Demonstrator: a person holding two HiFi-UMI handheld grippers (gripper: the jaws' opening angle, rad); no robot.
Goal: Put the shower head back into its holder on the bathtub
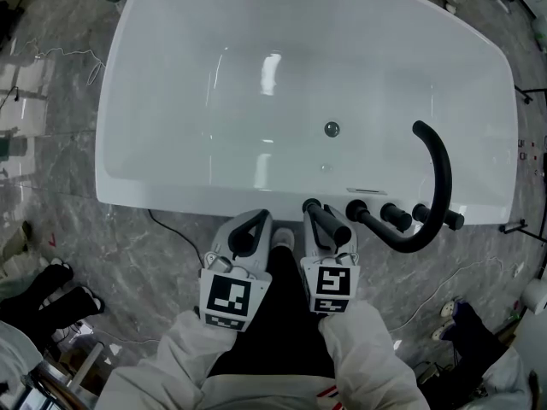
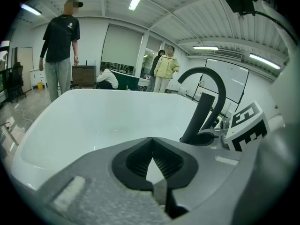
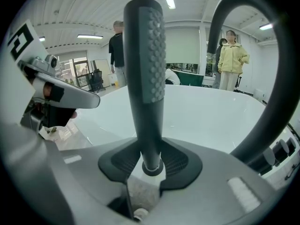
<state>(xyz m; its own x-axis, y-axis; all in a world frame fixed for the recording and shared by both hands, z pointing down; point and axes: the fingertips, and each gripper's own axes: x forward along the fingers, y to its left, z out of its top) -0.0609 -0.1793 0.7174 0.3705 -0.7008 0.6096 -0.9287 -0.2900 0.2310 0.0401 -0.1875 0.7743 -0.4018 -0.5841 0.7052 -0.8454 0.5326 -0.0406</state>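
- My right gripper (image 1: 327,227) pinches the shower head (image 3: 145,78) low on its black handle, pads pressed on either side. The low grip leaves the studded upper part free and lets me steer the bottom end.
- The shower head stands nearly upright at the near rim of the bathtub (image 1: 171,196), just left of the curved black spout (image 1: 432,186) and the knobs (image 1: 395,216). I judge the holder sits in that row of fittings.
- Its bottom end hangs over something white between my jaws; I cannot tell whether that is the holder or whether the end is seated.
- My left gripper (image 1: 249,229) is pressed together on nothing, beside the right one just outside the near rim. I keep it clear because one gripper is enough for the handle.
- Tilting now could jam the end against the rim.
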